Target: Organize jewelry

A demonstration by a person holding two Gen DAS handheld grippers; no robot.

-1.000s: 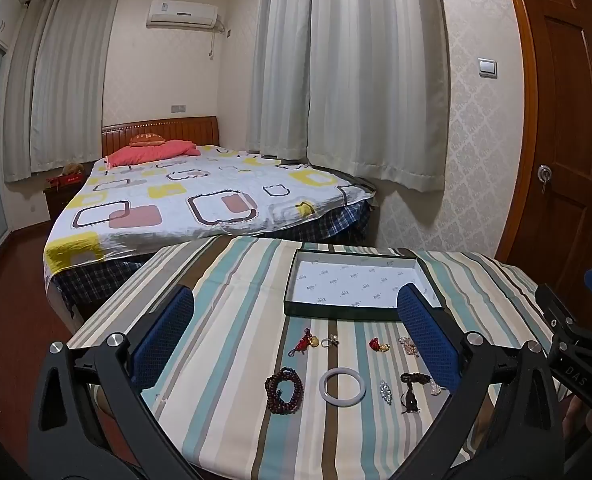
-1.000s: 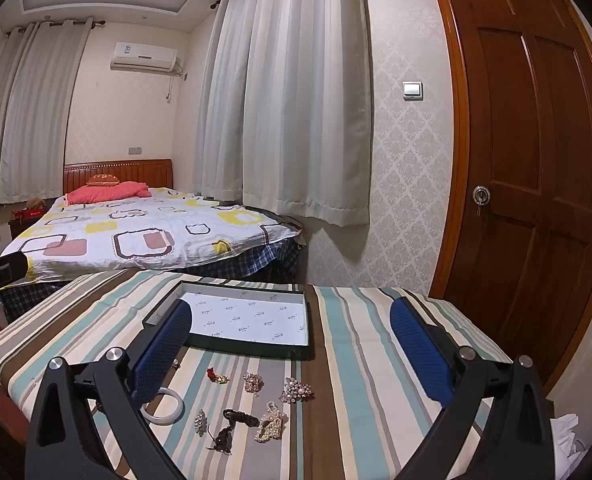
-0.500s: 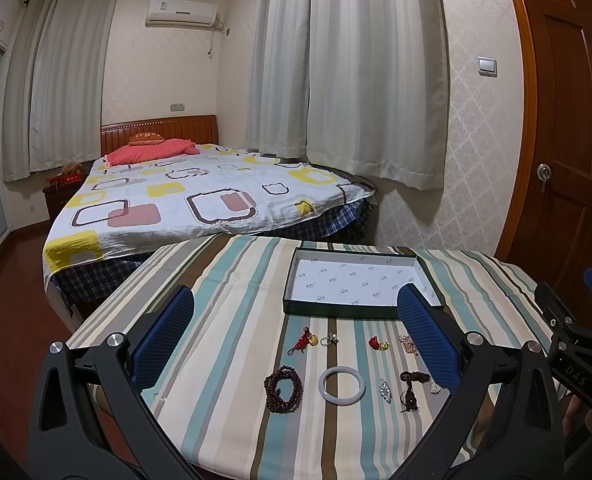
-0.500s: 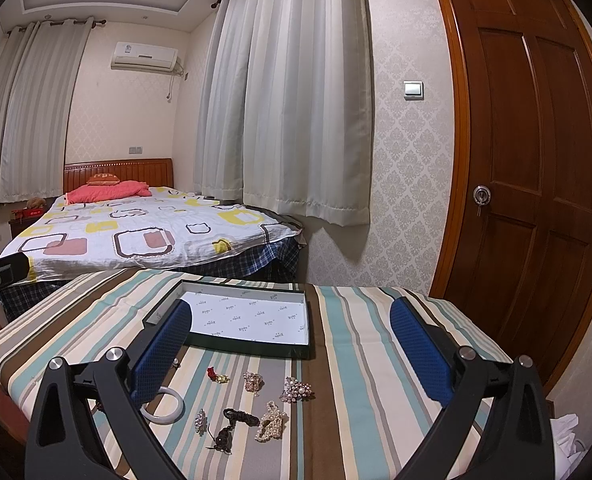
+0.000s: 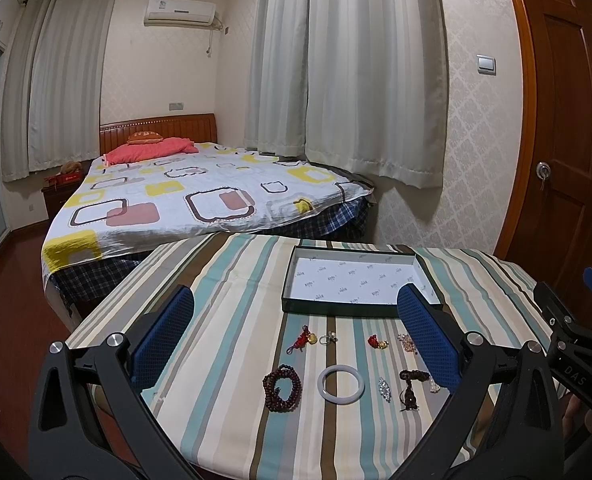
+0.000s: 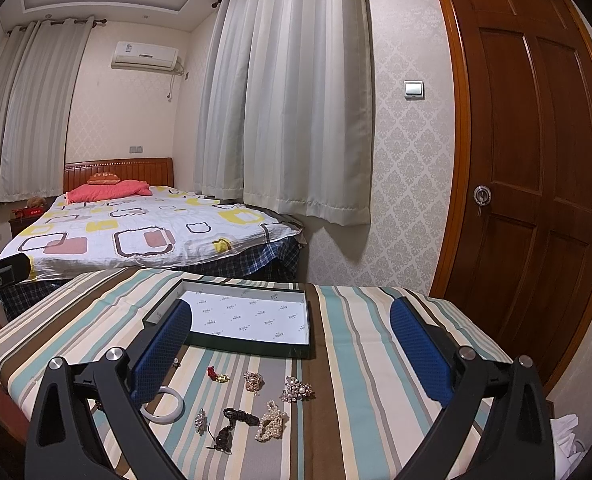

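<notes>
Several jewelry pieces lie on the striped tablecloth (image 5: 224,320). In the left wrist view: a dark red bead bracelet (image 5: 282,387), a white bangle (image 5: 340,383), a red charm (image 5: 302,338), a ring (image 5: 328,338). In the right wrist view: a pearl piece (image 6: 271,426), a brooch (image 6: 296,390), a dark tassel (image 6: 232,424), the bangle (image 6: 164,404). An empty dark green tray (image 5: 358,278) with a white lining sits beyond them, also seen in the right wrist view (image 6: 240,318). My left gripper (image 5: 296,332) and right gripper (image 6: 292,348) are open, empty, above the table.
A bed (image 5: 184,204) with a patterned cover stands beyond the table. Curtains (image 5: 344,72) hang on the far wall. A wooden door (image 6: 532,168) is at the right. The right gripper's body (image 5: 576,344) shows at the right edge of the left wrist view.
</notes>
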